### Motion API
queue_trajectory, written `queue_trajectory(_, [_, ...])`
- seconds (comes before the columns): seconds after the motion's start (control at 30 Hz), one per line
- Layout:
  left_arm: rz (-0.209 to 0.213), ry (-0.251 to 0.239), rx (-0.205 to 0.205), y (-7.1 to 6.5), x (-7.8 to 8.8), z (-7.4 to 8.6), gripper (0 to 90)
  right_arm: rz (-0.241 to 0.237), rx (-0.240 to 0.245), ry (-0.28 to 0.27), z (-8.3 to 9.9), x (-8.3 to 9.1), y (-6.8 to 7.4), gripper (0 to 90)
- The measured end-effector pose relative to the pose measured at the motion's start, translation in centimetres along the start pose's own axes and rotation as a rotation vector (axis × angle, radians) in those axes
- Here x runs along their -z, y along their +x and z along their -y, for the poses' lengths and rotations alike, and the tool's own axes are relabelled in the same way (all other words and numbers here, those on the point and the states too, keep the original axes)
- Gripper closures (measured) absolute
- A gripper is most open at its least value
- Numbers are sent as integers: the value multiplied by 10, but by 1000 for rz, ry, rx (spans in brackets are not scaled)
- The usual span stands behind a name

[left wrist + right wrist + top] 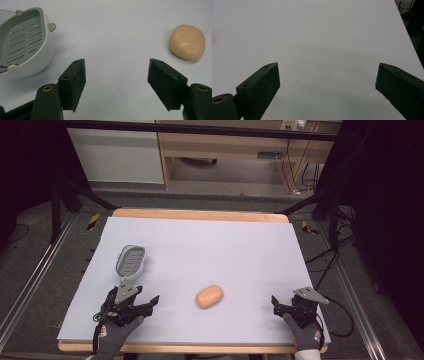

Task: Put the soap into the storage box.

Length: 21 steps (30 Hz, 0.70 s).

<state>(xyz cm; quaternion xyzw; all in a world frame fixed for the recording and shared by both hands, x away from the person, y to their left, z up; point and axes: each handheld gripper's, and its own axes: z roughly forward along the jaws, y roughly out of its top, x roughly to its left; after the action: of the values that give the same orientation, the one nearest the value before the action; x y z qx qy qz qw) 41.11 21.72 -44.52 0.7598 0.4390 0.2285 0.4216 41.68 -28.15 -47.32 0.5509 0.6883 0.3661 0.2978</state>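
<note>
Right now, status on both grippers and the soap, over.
Left gripper open, empty, near table's front edge. Right gripper open, empty, front right. Soap bar lying loose between them; soap dish empty, behind left gripper. Path clear.

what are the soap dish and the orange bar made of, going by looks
The soap dish looks like moulded plastic: a smooth, slightly glossy pale grey shell with a darker slotted insert. The orange bar looks like solid soap: rounded edges, a waxy matt surface with a soft sheen; its material can't be confirmed by sight.
</note>
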Motion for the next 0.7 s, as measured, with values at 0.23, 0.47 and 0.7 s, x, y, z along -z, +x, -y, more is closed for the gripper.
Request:
queue_trajectory(0.23, [23, -5, -9, -7, 0, -10, 298, -7, -3, 2, 0, -1, 0, 57])
queue_trajectory(0.47, [42, -13, -23, -13, -3, -23, 298, -11, 0, 2, -1, -1, 0, 56])
queue_trajectory(0.7, [63, -23, -37, -22, -9, -39, 296, -16, 0, -1, -1, -1, 2, 55])
